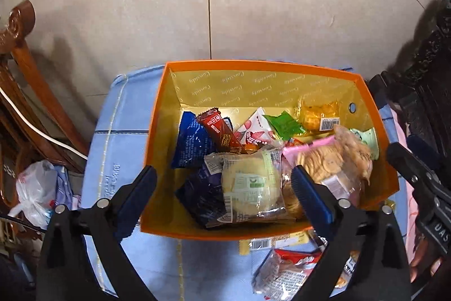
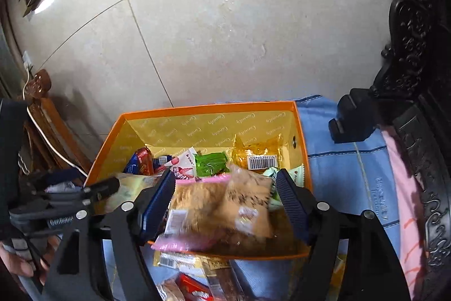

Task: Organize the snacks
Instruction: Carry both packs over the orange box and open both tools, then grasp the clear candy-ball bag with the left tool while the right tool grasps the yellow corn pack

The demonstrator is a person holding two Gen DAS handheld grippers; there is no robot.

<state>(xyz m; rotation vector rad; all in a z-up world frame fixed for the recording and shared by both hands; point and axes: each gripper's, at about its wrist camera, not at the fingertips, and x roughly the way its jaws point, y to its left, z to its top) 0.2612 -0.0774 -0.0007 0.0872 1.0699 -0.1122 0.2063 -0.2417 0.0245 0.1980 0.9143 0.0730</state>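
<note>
The orange box [image 1: 153, 137] sits on a blue checked cloth [image 1: 112, 137], and many snacks are already inside it. More snacks lie outside, on the cloth at the box's six o'clock side: a red packet [image 1: 298, 258] and a yellow bar with a barcode [image 1: 270, 241].

The left gripper [image 1: 222, 193] hangs over the six o'clock end of the box. Its fingers [image 1: 307, 196] are spread wide and hold nothing. Right below the gap lies a round cookie in a clear wrapper [image 1: 248, 185], loose in the box.

The right gripper [image 2: 224, 205] hangs over the same end, at the three o'clock side of the left one. Its fingers [image 2: 290, 202] are also apart. A clear bag of crackers with a pink edge [image 2: 220, 213] lies between them, looks blurry, and I think the pads are not pressing it.

The loose snacks are at six o'clock from both grippers, so I think both must pull back that way. The red packet's long side runs from about two o'clock to eight o'clock. I cannot tell which hand is nearer.
</note>
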